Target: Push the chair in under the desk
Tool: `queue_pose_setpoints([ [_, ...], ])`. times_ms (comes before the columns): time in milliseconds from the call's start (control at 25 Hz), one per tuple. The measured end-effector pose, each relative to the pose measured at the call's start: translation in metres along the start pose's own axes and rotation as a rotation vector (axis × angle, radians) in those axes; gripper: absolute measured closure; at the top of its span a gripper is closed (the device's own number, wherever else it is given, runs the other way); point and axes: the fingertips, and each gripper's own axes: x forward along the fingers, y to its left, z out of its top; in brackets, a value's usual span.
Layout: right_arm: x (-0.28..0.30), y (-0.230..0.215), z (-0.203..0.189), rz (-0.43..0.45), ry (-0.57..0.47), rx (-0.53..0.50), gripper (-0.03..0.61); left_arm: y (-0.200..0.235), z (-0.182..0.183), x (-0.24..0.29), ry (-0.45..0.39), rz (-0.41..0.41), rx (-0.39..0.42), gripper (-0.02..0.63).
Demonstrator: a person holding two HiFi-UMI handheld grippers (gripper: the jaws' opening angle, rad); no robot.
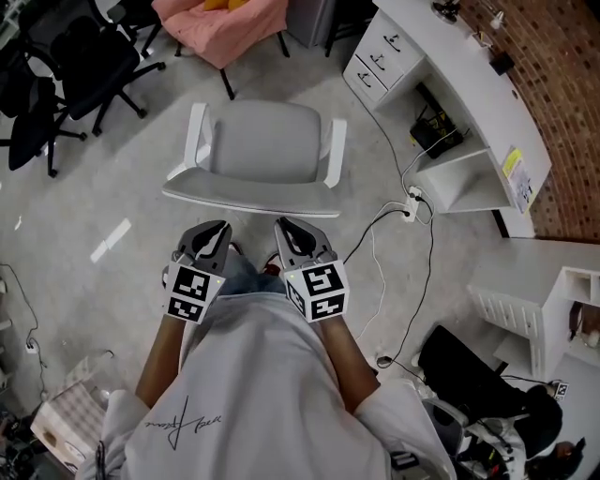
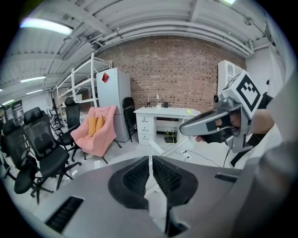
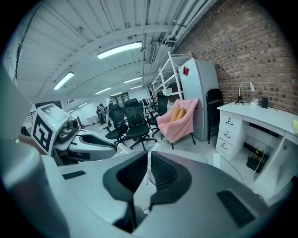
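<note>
A grey chair (image 1: 265, 141) with white armrests stands in front of me, its backrest edge (image 1: 248, 195) nearest. In the head view my left gripper (image 1: 221, 228) and right gripper (image 1: 282, 226) sit side by side just short of that edge, both shut and empty. The white desk (image 1: 469, 75) with drawers runs along the brick wall at upper right, apart from the chair. The left gripper view has its shut jaws (image 2: 150, 162) aimed toward the desk (image 2: 163, 111), with the right gripper (image 2: 186, 130) beside them. The right gripper view shows its shut jaws (image 3: 149, 160) and the left gripper (image 3: 111, 146).
A pink-draped chair (image 1: 225, 23) stands beyond the grey chair, and black office chairs (image 1: 66, 66) crowd the upper left. Cables and a power strip (image 1: 411, 208) lie on the floor between chair and desk. A white rack (image 1: 525, 319) is at right.
</note>
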Motion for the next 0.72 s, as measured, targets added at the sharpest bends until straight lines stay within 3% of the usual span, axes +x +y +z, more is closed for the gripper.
queue_pose_setpoints([
  [320,0.026,0.001,-0.003,0.023,0.065,-0.025,0.551,0.049,-0.011,0.004,0.06,0.089,0.081,0.6],
  [480,0.037,0.005,-0.012,0.03,0.091,-0.026,0.549,0.062,-0.021,0.008,0.109,0.075,0.146,0.513],
  [720,0.042,0.001,-0.017,0.017,0.109,-0.071,0.548,0.069,-0.03,0.018,0.154,0.09,0.26,0.483],
])
